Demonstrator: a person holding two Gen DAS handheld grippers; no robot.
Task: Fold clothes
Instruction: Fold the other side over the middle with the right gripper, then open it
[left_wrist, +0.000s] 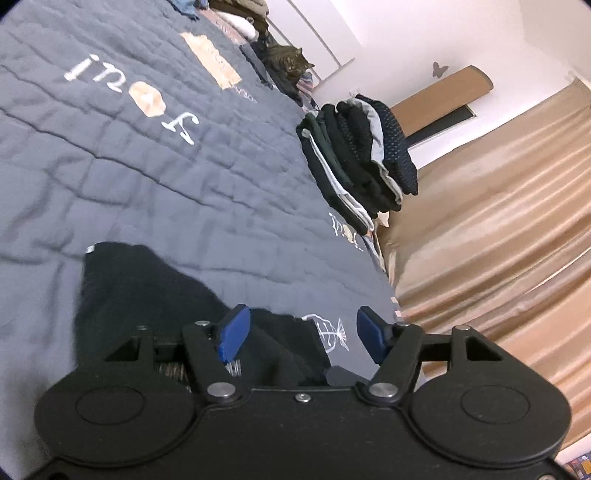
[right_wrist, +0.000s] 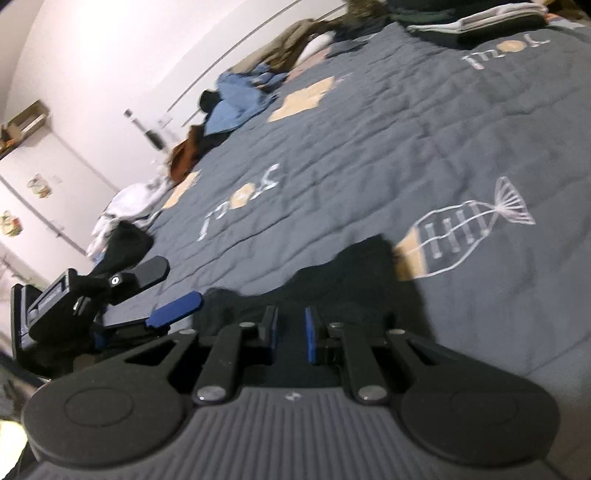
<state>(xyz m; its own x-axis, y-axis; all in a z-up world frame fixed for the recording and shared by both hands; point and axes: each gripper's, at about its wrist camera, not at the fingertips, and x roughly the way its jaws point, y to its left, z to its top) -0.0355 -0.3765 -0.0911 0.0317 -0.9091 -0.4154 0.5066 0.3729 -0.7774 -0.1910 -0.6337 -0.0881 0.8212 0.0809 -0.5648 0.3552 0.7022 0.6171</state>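
The bed (left_wrist: 155, 192) is covered by a grey quilted bedspread (right_wrist: 388, 129) bearing white lettering, tan patches and a fish outline. Lying directly on it: a black garment (left_wrist: 147, 295) at the near edge, a stack of folded dark clothes (left_wrist: 354, 158) near the side edge, a tabby cat (left_wrist: 290, 64) at the far end, and unfolded clothes (right_wrist: 240, 99) heaped along the far side.

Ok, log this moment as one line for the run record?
task: fold clothes | left gripper: open over black garment | right gripper: nearly shut, grip unclear | folded stack: on quilt edge | cat: on bed
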